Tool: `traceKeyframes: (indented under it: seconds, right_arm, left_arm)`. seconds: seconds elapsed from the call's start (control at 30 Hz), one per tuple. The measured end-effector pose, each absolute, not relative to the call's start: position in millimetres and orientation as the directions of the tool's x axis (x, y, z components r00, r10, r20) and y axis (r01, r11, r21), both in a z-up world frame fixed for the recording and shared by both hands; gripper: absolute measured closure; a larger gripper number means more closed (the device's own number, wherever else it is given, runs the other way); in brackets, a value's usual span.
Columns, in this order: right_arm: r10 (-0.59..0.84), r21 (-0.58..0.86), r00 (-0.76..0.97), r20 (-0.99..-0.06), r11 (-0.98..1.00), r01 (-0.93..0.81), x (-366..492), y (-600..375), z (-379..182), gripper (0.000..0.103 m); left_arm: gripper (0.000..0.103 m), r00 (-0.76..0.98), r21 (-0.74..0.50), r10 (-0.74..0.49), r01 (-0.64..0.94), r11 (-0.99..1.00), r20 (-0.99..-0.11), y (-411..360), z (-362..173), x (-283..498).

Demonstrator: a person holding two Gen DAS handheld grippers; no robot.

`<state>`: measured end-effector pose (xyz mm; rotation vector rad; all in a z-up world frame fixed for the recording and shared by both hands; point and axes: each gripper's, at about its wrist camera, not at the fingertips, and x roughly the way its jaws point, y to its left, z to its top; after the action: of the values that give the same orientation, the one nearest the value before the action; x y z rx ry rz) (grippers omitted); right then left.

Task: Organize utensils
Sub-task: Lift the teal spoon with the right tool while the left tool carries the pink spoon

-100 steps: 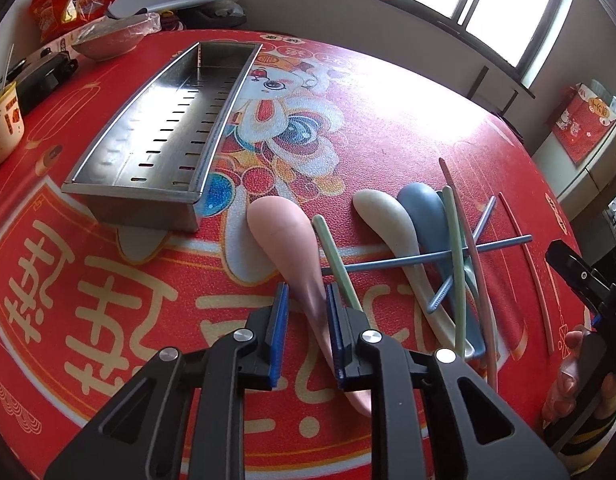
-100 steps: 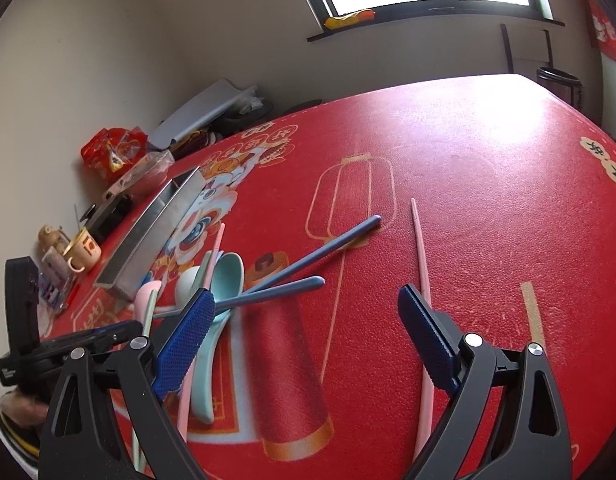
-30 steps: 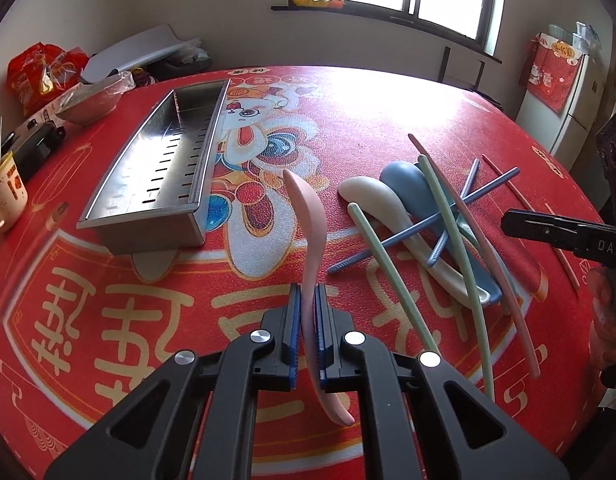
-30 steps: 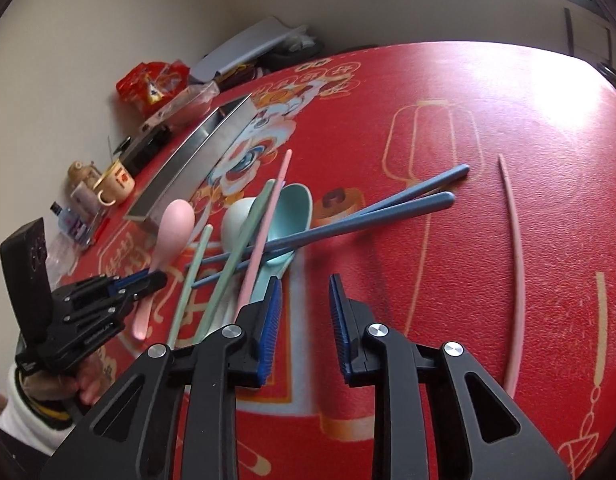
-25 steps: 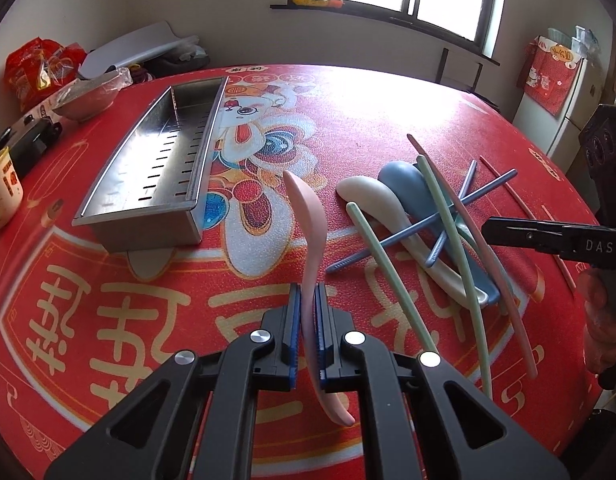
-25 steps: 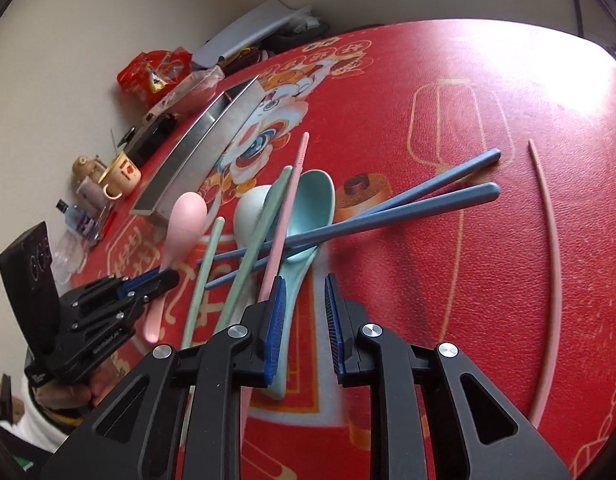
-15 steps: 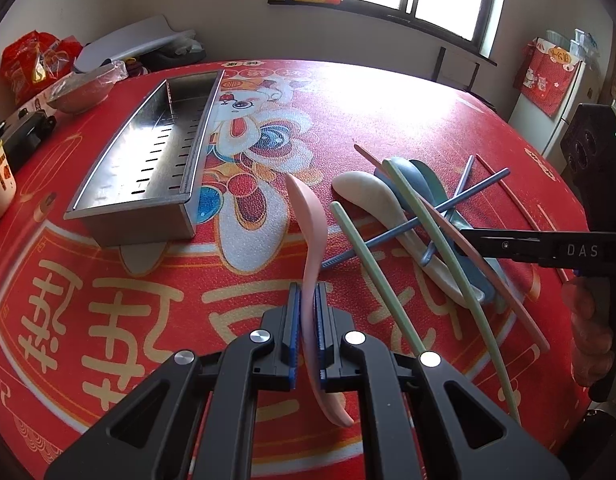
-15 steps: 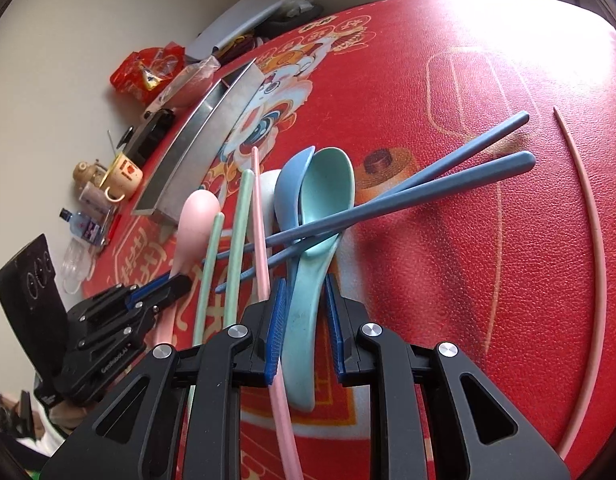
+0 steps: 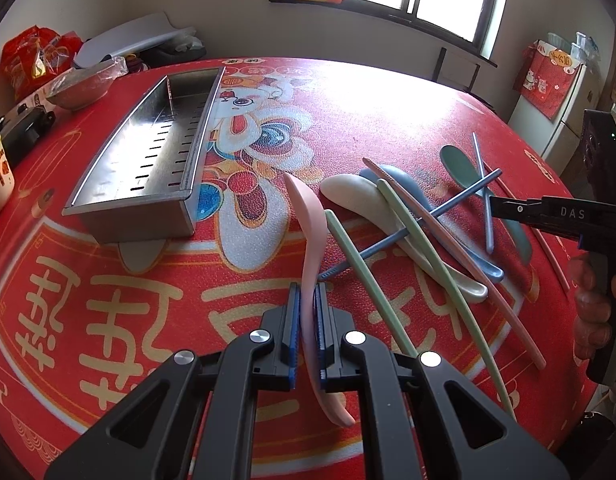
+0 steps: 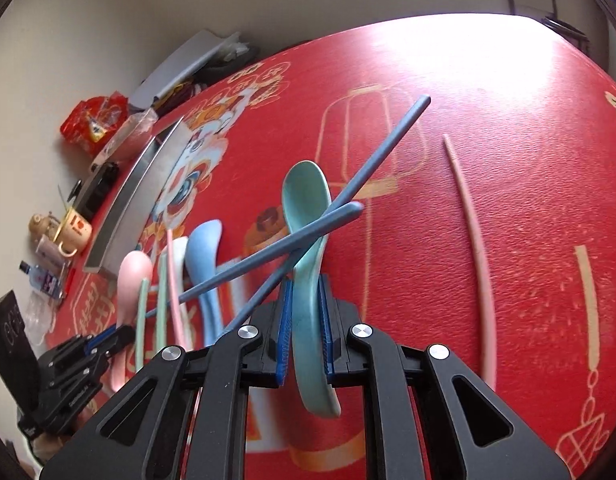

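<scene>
Jaws of the left gripper [image 9: 307,334] clamped the pink spoon [image 9: 310,236] near the metal tray [image 9: 148,156], while the right gripper [image 10: 304,332] was closing on the teal spoon [image 10: 308,216] under two crossed blue chopsticks [image 10: 292,246].

A pink spoon [image 9: 310,236] is standing nearly on edge, clamped at its handle, bowl pointing away over the red table. A teal spoon [image 10: 308,248] is being pinched at its handle too, with two blue chopsticks [image 10: 292,246] lying crossed over its neck. A white spoon [image 9: 368,204], a blue spoon [image 10: 204,264], green chopsticks [image 9: 428,256] and a pink chopstick [image 9: 460,256] are lying tangled together. Another pink chopstick [image 10: 476,248] is lying apart. The slotted steel tray [image 9: 148,156] is sitting empty.
</scene>
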<state>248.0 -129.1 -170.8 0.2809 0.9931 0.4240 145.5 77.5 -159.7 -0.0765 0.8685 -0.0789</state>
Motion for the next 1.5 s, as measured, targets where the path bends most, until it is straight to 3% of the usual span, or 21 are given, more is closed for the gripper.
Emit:
traceKeyframes:
  seconds: [0.17, 0.33, 0.8, 1.03, 1.5]
  right_arm:
    - [0.412, 0.355, 0.524, -0.745, 0.911, -0.212, 252, -140, -163, 0.090]
    - [0.423, 0.273, 0.530, -0.735, 0.900, -0.340, 249, -122, -145, 0.090]
    - [0.666, 0.626, 0.356, -0.655, 0.743, -0.239, 256, -110, -172, 0.092]
    - [0.612, 0.509, 0.506, -0.608, 0.789, -0.343, 249, -91, -142, 0.096]
    - [0.633, 0.541, 0.613, -0.473, 0.757, -0.366, 241, -101, -149, 0.096]
  left_arm:
    - [0.096, 0.643, -0.100, -0.101, 0.038, 0.994, -0.759, 77, -159, 145]
    - [0.096, 0.643, -0.103, -0.102, 0.036, 0.994, -0.759, 77, -159, 145]
    - [0.096, 0.644, -0.107, -0.099, 0.027, 0.994, -0.759, 77, -159, 144]
    - [0.096, 0.646, -0.107, -0.091, 0.015, 0.994, -0.758, 79, -159, 144]
    - [0.096, 0.691, -0.144, -0.040, -0.093, 0.985, -0.722, 93, -151, 134]
